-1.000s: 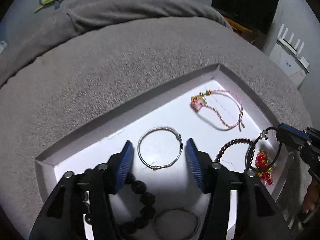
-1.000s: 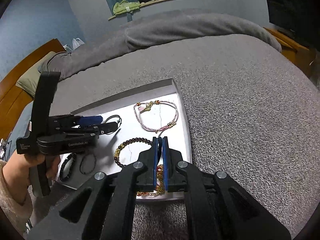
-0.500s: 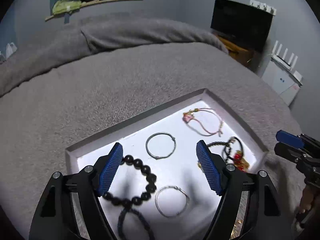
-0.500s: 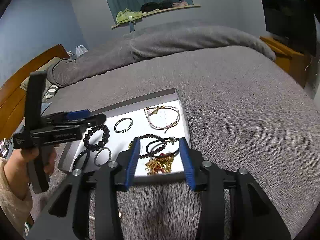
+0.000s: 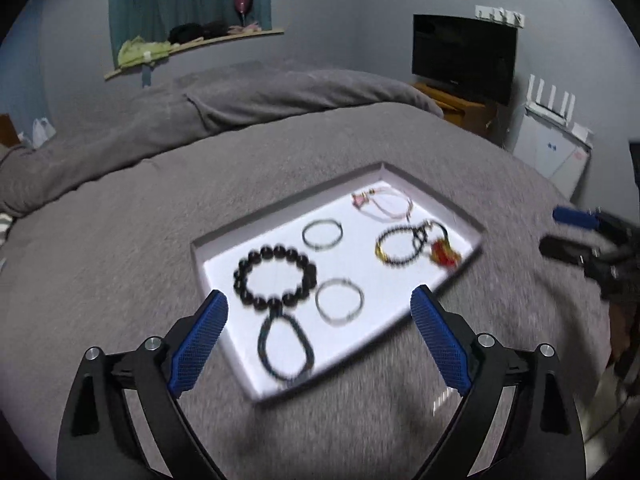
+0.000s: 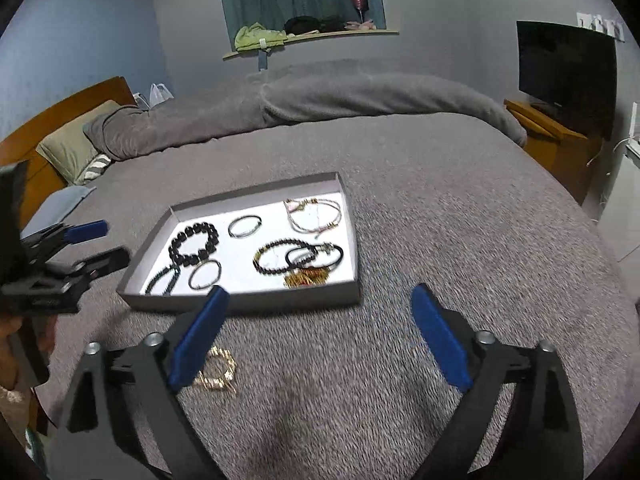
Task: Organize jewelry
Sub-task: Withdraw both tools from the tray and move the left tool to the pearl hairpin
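Left wrist view: the left gripper [image 5: 316, 336] is pulling back from the tray [image 5: 288, 212] on the bed [image 5: 120, 240], its jaws opening with nothing between them; the bracelets are lying inside.

Right wrist view: the right gripper [image 6: 316, 328] is retreating, jaws opening and released, while a gold chain [image 6: 218, 374] is lying on the bed near the tray, probably next.
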A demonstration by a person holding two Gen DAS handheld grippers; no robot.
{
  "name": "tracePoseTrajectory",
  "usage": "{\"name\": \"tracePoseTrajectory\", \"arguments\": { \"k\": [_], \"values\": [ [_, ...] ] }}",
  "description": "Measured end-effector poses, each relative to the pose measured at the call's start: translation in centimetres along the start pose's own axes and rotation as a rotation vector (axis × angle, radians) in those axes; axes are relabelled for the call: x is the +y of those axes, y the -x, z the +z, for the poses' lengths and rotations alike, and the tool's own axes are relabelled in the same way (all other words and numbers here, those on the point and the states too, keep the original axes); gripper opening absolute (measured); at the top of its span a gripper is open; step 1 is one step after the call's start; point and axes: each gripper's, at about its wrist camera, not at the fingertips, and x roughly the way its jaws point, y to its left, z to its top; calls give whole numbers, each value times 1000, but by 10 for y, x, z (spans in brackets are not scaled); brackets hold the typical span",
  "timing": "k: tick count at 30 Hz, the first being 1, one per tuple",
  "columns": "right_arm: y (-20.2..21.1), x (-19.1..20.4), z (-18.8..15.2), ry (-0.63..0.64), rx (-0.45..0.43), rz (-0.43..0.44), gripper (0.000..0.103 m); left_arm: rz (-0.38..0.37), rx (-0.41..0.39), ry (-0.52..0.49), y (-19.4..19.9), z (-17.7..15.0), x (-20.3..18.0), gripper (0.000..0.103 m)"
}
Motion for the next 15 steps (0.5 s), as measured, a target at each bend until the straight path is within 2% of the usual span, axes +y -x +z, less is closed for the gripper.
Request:
{"name": "tracePoseTrajectory", "arguments": {
  "k": [2, 7, 11, 15],
  "values": [
    [1, -1, -6, 5, 6, -15, 97, 6, 1, -16, 6, -12, -4, 93],
    [2, -2, -23, 10, 22, -48, 97, -6, -1, -41, 16, -39, -20, 93],
    [5, -2, -37, 3, 48, -43, 97, -39, 26, -29, 10, -54, -32, 93],
    [11, -6, -46, 17, 55, -68, 97, -30, 53, -27, -1, -63, -44, 93]
  ]
}}
